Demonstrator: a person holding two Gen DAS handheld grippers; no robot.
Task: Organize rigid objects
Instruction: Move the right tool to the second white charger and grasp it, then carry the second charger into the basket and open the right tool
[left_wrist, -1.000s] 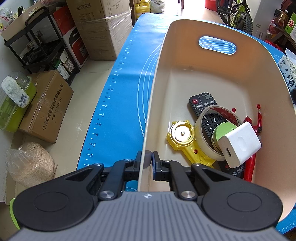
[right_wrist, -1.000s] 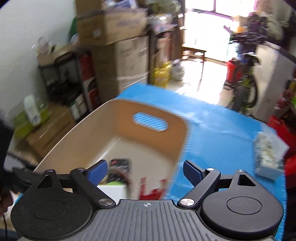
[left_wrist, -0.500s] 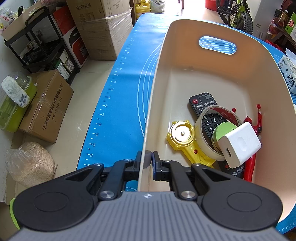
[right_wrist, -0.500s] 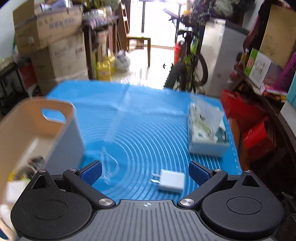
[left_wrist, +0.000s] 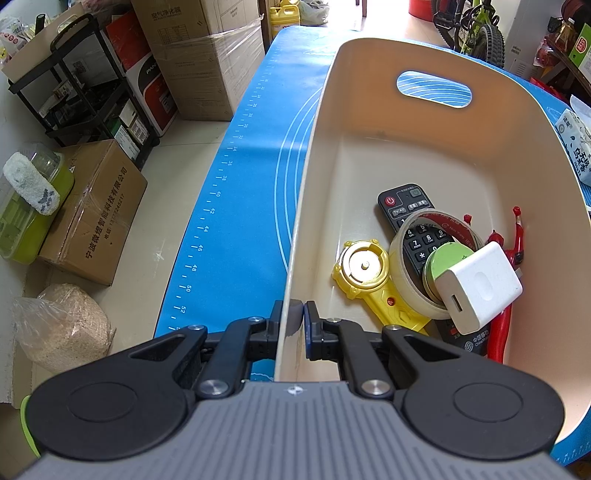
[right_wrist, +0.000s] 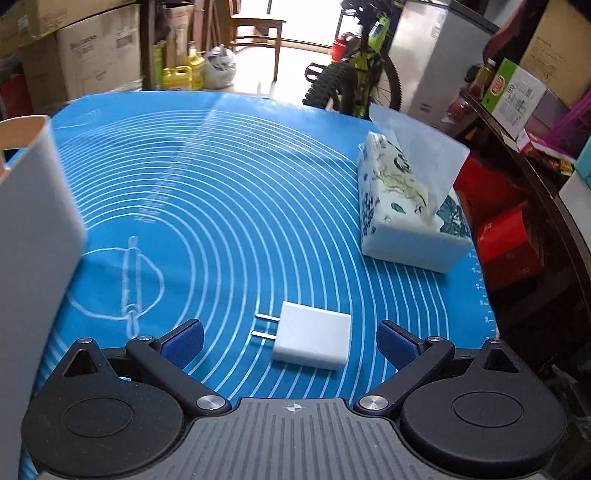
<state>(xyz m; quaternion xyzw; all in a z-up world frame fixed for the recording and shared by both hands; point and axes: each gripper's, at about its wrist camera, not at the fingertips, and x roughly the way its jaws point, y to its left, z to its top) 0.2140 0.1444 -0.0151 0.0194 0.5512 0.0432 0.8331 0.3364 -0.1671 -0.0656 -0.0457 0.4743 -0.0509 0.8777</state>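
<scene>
My left gripper (left_wrist: 293, 317) is shut on the near rim of a cream plastic bin (left_wrist: 314, 155). Inside the bin lie a black remote (left_wrist: 404, 206), a tape roll (left_wrist: 400, 258), a yellow toy (left_wrist: 364, 269), a white charger (left_wrist: 478, 286) and a red item (left_wrist: 502, 332). In the right wrist view, my right gripper (right_wrist: 291, 343) stands open just above the blue mat (right_wrist: 221, 206). A second white charger (right_wrist: 314, 341) with two prongs lies flat between its fingers, untouched. The bin's grey outer wall (right_wrist: 33, 221) is at the left.
A tissue pack (right_wrist: 402, 206) sits on the mat at the right, near the table edge. A clear plastic hook or ring (right_wrist: 129, 284) lies left of the charger. Cardboard boxes (left_wrist: 207, 48), a shelf and a bicycle (right_wrist: 354, 81) surround the table.
My right gripper swung away from over the bin to the right and came down over the white charger on the mat. The left gripper kept its hold on the bin rim.
</scene>
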